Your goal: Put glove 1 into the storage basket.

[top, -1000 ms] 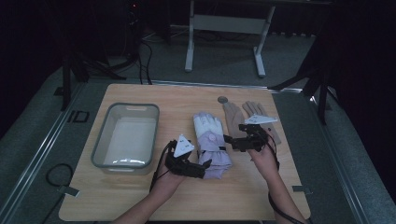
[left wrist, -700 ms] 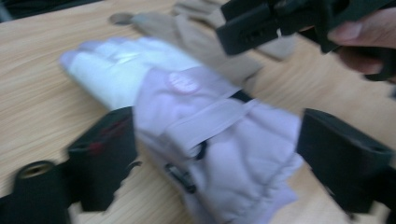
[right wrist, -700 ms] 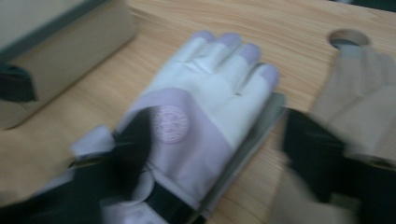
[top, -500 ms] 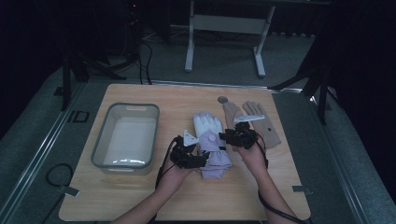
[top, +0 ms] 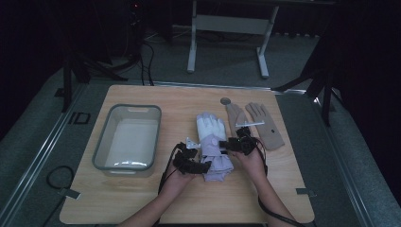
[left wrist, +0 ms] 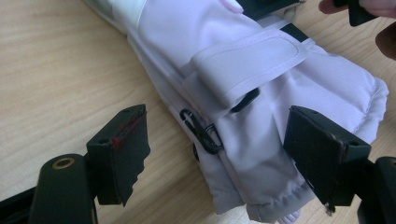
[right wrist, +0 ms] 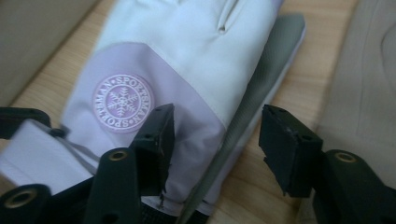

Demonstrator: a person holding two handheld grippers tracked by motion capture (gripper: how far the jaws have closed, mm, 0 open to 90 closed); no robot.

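From the high view, the padded lilac-and-white ski glove (top: 213,149) lies mid-table between both grippers, beside a clear plastic tub (top: 126,137). In the left gripper view, the left gripper (left wrist: 224,156) straddles its cuff, spread wide. In the right gripper view, the right gripper (right wrist: 215,140) gapes over its edge (snowflake badge visible).

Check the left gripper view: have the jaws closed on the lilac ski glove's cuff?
No. The left gripper is open, one jaw over bare table and the other over the cuff of the lilac ski glove.
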